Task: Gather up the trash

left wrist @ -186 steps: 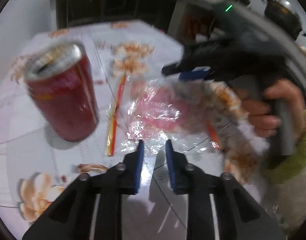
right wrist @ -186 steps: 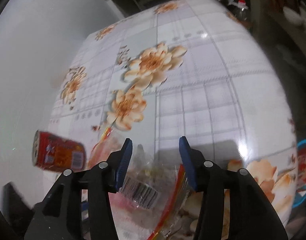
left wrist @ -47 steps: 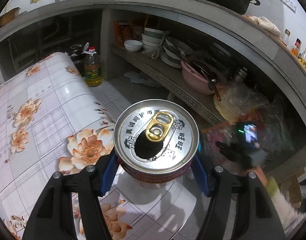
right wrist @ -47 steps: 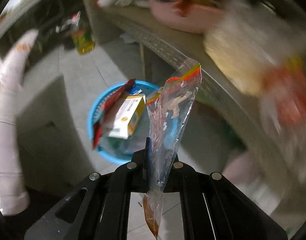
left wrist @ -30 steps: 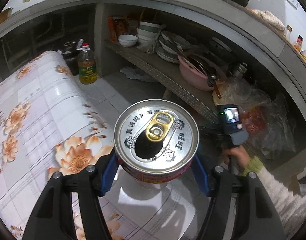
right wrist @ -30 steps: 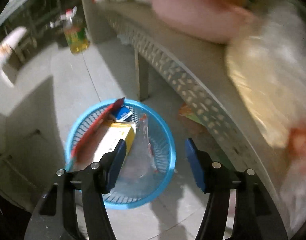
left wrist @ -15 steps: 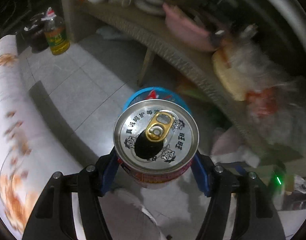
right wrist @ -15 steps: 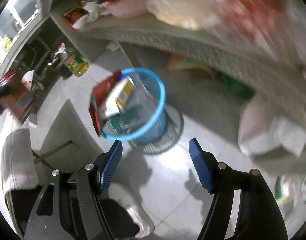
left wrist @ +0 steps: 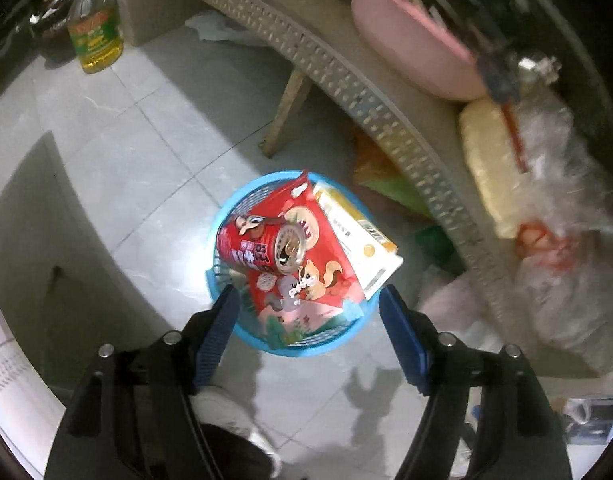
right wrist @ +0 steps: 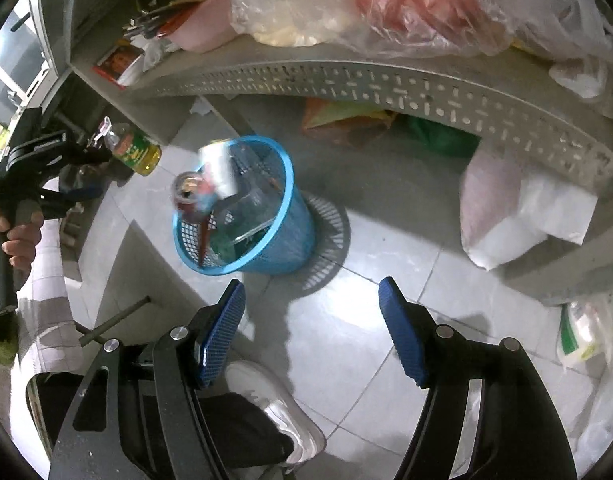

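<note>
Left claw (left wrist: 308,322): pointed steeply down above the blue basket (left wrist: 226,216), nothing between its blue pads (left wrist: 216,326); jaws parting, released.

Red can (left wrist: 262,248): free of the claw, on its side over the mouth of the basket, its open top turned toward the camera. It lay against a red snack bag (left wrist: 306,280) printed with squirrels. In the right wrist view the can (right wrist: 188,196) was blurred at the basket's rim (right wrist: 288,168), so whether it had come to rest or was falling could not be told.

Blue basket: on the tiled floor (left wrist: 118,152), just beside a perforated shelf (left wrist: 346,76). Contents seen from above: the red snack bag, a white and yellow carton (left wrist: 358,236) leaning against the right side, the can on top. From the right wrist view clear plastic (right wrist: 254,204) showed inside it as well.

Right claw (right wrist: 310,328): released, jaws wide apart and empty, held over bare floor near the basket, apart from it.

Left hand (right wrist: 14,236): seen from the right wrist view gripping the handle of its claw, at the left edge.

Other items: oil bottle (left wrist: 96,26) standing on the floor well away from the basket; pink basin (left wrist: 410,44) and plastic bags (right wrist: 370,4) on the shelf; white sack (right wrist: 518,212) on the floor under the shelf; a person's white shoe (right wrist: 274,404) below the right claw.
</note>
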`<action>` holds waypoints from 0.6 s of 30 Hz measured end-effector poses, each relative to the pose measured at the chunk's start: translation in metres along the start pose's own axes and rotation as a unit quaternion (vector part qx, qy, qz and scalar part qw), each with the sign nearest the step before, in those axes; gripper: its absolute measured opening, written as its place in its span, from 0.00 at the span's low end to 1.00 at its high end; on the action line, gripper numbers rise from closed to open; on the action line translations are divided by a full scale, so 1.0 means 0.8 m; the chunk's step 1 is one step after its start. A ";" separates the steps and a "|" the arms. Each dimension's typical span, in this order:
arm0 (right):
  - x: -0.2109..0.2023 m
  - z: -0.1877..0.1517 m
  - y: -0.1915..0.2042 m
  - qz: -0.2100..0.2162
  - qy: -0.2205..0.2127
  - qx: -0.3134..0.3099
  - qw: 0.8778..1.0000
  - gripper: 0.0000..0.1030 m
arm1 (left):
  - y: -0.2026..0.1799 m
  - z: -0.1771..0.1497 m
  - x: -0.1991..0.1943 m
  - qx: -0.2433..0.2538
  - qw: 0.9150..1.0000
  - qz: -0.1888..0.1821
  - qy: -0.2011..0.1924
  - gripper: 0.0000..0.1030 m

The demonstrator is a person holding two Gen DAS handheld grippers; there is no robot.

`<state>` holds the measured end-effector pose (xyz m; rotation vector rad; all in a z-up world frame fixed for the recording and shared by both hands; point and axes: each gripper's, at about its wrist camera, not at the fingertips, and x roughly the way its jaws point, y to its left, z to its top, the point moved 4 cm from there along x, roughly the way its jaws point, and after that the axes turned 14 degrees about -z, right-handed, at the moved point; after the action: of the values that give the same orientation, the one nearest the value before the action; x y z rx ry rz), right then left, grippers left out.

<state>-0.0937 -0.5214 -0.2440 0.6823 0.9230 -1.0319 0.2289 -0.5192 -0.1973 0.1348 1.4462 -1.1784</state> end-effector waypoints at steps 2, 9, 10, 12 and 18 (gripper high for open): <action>0.000 0.001 0.005 0.005 0.000 0.000 1.000 0.64 | -0.006 -0.002 -0.013 0.000 1.000 -0.009 -0.007 0.68; -0.016 0.004 0.030 0.030 -0.014 -0.016 0.999 0.64 | -0.038 -0.031 -0.090 0.036 0.997 -0.046 -0.044 0.68; -0.020 0.003 0.034 0.033 -0.018 -0.021 0.999 0.64 | -0.044 -0.039 -0.105 0.043 0.997 -0.051 -0.050 0.68; -0.029 0.003 0.043 0.037 -0.026 -0.031 0.999 0.64 | -0.051 -0.054 -0.129 0.053 0.995 -0.058 -0.063 0.68; -0.087 -0.005 0.078 0.039 -0.082 -0.088 0.992 0.70 | -0.080 -0.142 -0.227 0.112 0.984 -0.047 -0.127 0.76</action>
<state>-0.0527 -0.4662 -0.1805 0.4747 0.8259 -0.9119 0.1606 -0.3743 -0.0416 0.0693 1.1052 -1.3827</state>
